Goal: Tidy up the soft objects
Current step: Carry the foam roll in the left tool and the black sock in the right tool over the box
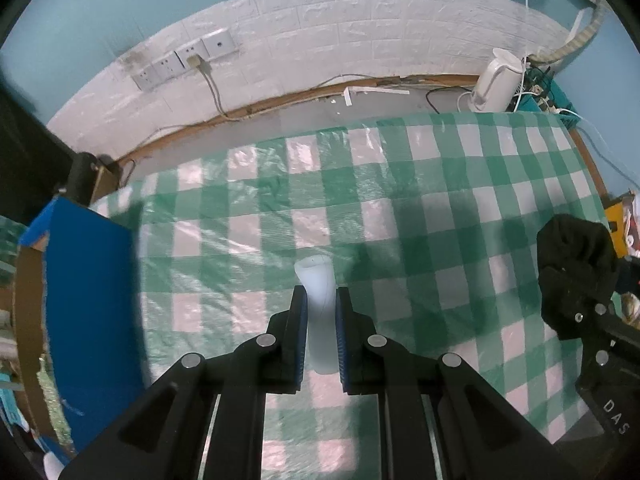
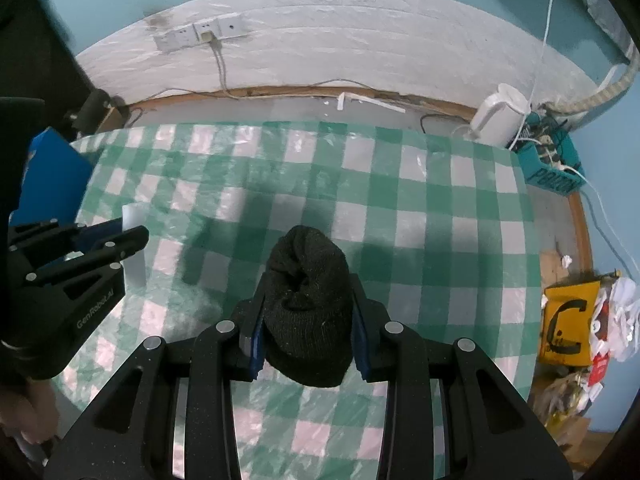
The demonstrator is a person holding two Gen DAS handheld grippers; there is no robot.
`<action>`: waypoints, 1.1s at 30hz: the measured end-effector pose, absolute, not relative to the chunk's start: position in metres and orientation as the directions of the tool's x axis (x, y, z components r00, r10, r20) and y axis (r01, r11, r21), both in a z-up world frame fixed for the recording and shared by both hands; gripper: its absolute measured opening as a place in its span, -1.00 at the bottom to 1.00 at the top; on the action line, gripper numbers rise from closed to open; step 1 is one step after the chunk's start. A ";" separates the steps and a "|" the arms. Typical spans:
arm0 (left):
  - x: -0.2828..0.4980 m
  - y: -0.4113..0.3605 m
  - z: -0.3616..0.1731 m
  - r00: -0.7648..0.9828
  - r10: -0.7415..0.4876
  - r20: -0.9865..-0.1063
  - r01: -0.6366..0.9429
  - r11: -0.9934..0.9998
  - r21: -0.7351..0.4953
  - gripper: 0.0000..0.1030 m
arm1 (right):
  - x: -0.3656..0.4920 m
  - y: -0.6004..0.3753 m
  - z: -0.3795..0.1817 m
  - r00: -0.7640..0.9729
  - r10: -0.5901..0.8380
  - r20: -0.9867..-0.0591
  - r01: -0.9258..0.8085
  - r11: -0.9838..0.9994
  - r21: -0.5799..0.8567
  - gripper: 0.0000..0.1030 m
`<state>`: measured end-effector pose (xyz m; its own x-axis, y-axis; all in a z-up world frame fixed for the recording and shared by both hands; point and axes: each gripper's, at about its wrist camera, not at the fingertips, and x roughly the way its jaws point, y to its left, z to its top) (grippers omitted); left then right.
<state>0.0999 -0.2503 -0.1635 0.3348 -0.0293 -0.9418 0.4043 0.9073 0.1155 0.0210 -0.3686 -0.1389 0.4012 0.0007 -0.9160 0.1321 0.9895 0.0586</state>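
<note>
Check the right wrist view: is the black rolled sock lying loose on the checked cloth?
No, the black rolled sock sits clamped between the right gripper's blue-padded fingers, held above the checked cloth.

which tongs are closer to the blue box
Left. The left tongs, shut on a white sock, sit just beside the blue box; the right tongs, shut on a black sock, are farther across the tablecloth.

One white sock [image 1: 318, 312], one black sock [image 2: 308, 312], one blue box [image 1: 92, 300], one kettle [image 1: 494, 80].
</note>
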 end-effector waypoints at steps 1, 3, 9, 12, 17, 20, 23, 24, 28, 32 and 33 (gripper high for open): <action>0.098 -0.248 -0.161 0.343 -0.026 -0.939 0.408 0.905 0.124 -0.75 | 0.020 -0.365 -0.136 0.405 0.002 -0.914 0.127 0.990 0.059 -0.36; 0.093 -0.243 -0.155 0.356 -0.024 -0.934 0.412 0.901 0.134 -0.75 | 0.017 -0.358 -0.131 0.411 0.008 -0.911 0.111 0.992 0.058 -0.36; 0.080 -0.228 -0.139 0.393 -0.017 -0.920 0.442 0.880 0.173 -0.75 | 0.012 -0.336 -0.111 0.444 0.017 -0.896 0.063 0.997 0.050 -0.36; 0.076 -0.218 -0.129 0.411 -0.015 -0.911 0.447 0.875 0.187 -0.75 | 0.011 -0.325 -0.102 0.456 0.021 -0.890 0.040 0.998 0.044 -0.36; 0.070 -0.200 -0.112 0.440 -0.002 -0.898 0.447 0.868 0.217 -0.75 | 0.009 -0.309 -0.093 0.466 0.030 -0.884 0.008 0.999 0.038 -0.36; 0.067 -0.189 -0.106 0.455 0.002 -0.891 0.443 0.867 0.228 -0.75 | 0.010 -0.300 -0.087 0.474 0.041 -0.880 -0.010 0.999 0.041 -0.36; 0.064 -0.175 -0.099 0.467 0.011 -0.884 0.434 0.868 0.241 -0.75 | 0.010 -0.287 -0.078 0.488 0.051 -0.872 -0.034 0.999 0.040 -0.36; 0.064 -0.170 -0.097 0.470 0.016 -0.883 0.430 0.869 0.245 -0.75 | 0.011 -0.282 -0.075 0.492 0.057 -0.869 -0.045 0.998 0.040 -0.36; 0.059 -0.148 -0.088 0.471 0.006 -0.882 0.422 0.876 0.232 -0.75 | 0.013 -0.263 -0.069 0.500 0.079 -0.863 -0.080 0.996 0.044 -0.36; 0.052 -0.124 -0.082 0.497 0.020 -0.868 0.404 0.879 0.252 -0.75 | 0.014 -0.241 -0.064 0.499 0.111 -0.859 -0.123 0.991 0.057 -0.36; 0.051 -0.116 -0.082 0.499 0.026 -0.866 0.396 0.882 0.255 -0.75 | 0.015 -0.237 -0.063 0.499 0.118 -0.859 -0.130 0.990 0.061 -0.36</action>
